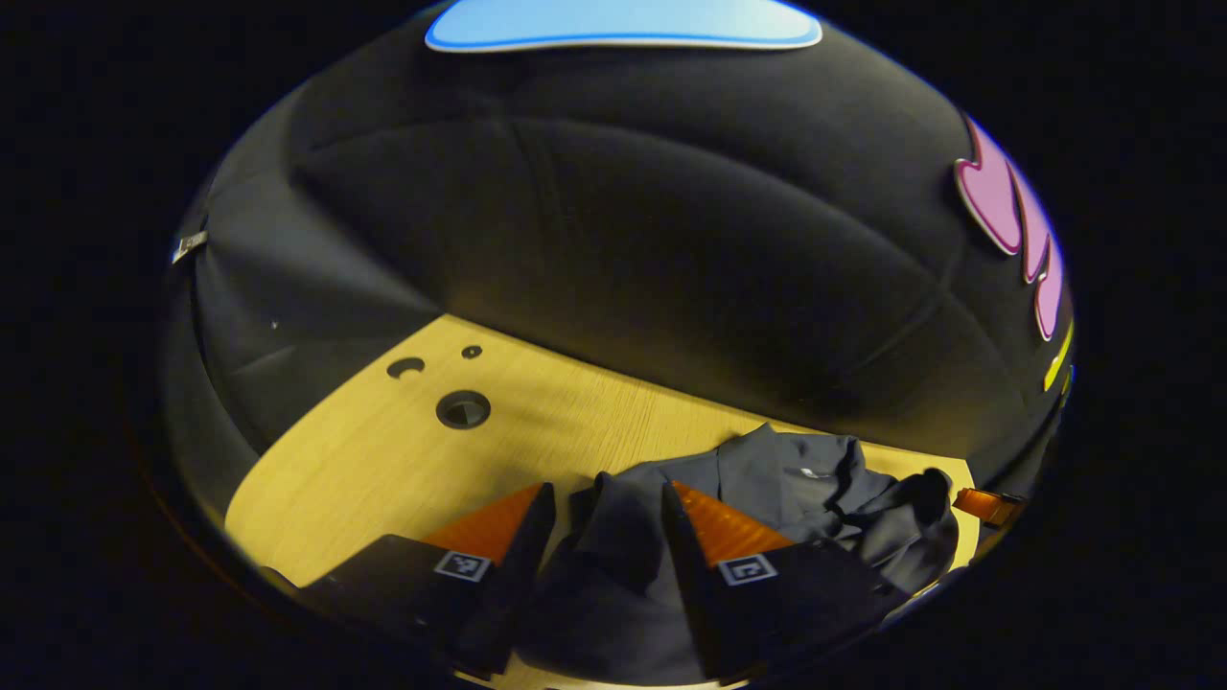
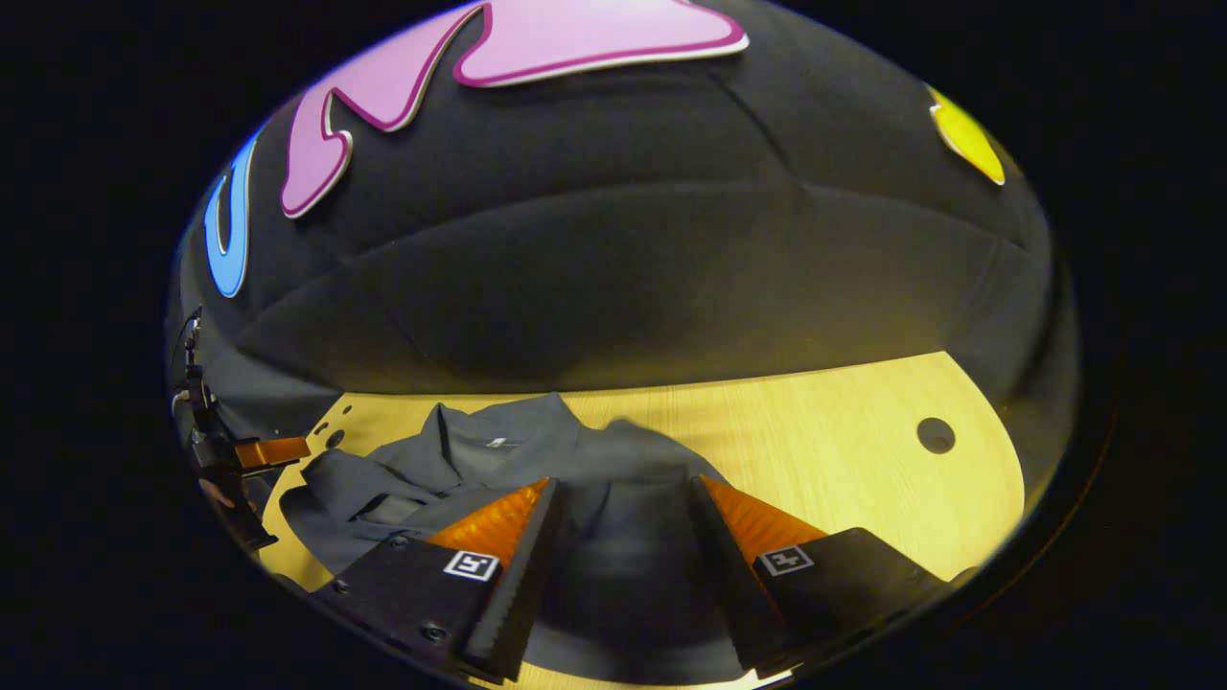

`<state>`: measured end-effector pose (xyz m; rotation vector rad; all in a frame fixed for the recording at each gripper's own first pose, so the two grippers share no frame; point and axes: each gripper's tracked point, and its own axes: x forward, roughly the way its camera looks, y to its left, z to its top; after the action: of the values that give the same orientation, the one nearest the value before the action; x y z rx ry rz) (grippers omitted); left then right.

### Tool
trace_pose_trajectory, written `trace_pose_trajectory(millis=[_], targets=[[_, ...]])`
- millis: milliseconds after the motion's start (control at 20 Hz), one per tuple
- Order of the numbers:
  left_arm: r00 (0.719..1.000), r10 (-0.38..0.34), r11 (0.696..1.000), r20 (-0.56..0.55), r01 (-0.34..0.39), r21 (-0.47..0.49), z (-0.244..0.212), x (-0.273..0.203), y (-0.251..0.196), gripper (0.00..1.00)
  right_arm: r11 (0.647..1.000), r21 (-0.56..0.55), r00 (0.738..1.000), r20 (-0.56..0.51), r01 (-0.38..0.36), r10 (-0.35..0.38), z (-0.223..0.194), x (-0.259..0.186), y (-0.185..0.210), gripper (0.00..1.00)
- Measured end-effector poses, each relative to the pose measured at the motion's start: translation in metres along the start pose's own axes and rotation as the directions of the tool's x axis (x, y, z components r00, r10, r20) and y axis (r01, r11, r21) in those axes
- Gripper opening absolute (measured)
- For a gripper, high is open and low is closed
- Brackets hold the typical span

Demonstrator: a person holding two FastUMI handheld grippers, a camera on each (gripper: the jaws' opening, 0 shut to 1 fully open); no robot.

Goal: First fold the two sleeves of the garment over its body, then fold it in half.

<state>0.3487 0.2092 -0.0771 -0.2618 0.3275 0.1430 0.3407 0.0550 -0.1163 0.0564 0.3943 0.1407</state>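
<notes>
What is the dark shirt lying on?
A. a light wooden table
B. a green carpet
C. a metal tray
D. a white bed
A: in the right gripper view the dark grey shirt lies crumpled on a light wooden table that has round holes in it.

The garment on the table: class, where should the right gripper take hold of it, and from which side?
Probably the sleeve edge on the right gripper's side. The garment lies crumpled on the table, collar toward the wall, cloth already between the open fingers. Come low from the near edge and pinch a single layer.
</notes>
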Motion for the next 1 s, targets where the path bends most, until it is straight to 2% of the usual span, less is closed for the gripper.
trace_pose_trajectory(millis=[50, 100, 150, 200, 350, 500, 800, 1000], targets=[[1.0, -0.009, 1.0, 0.022, 0.009, 0.007, 0.006, -0.012, -0.004, 0.81, 1.0, -0.008, 1.0, 0.013, 0.009, -0.009, 0.002, -0.01, -0.002, 0.83], [0.999, -0.013, 1.0, 0.046, 0.012, 0.016, 0.011, -0.028, -0.006, 0.89, 1.0, -0.019, 0.999, 0.029, 0.021, -0.021, 0.004, -0.023, -0.005, 0.92], [0.998, -0.014, 1.0, 0.069, 0.012, 0.024, 0.016, -0.044, -0.007, 0.93, 0.999, -0.029, 0.998, 0.046, 0.033, -0.032, 0.005, -0.036, -0.006, 0.89], [0.996, -0.002, 0.999, 0.09, -0.001, 0.034, 0.021, -0.062, -0.006, 0.95, 0.998, -0.032, 0.996, 0.075, 0.051, -0.049, 0.01, -0.051, -0.007, 1.0], [0.984, 0.033, 0.998, 0.178, -0.042, 0.051, 0.036, -0.12, -0.006, 0.96, 0.995, -0.032, 0.985, 0.152, 0.09, -0.085, 0.018, -0.099, -0.001, 0.98], [0.967, 0.009, 0.996, 0.255, -0.031, 0.083, 0.046, -0.178, -0.013, 0.96, 0.992, -0.053, 0.974, 0.202, 0.115, -0.102, 0.021, -0.144, 0.012, 0.99], [0.944, -0.097, 0.967, 0.315, 0.015, 0.252, 0.04, -0.275, -0.028, 0.96, 0.99, -0.06, 0.961, 0.252, 0.128, -0.109, 0.019, -0.229, 0.039, 0.98], [0.935, -0.149, 0.955, 0.321, 0.052, 0.294, 0.035, -0.332, -0.023, 0.96, 0.991, -0.035, 0.954, 0.276, 0.131, -0.116, 0.019, -0.284, 0.048, 0.98]])
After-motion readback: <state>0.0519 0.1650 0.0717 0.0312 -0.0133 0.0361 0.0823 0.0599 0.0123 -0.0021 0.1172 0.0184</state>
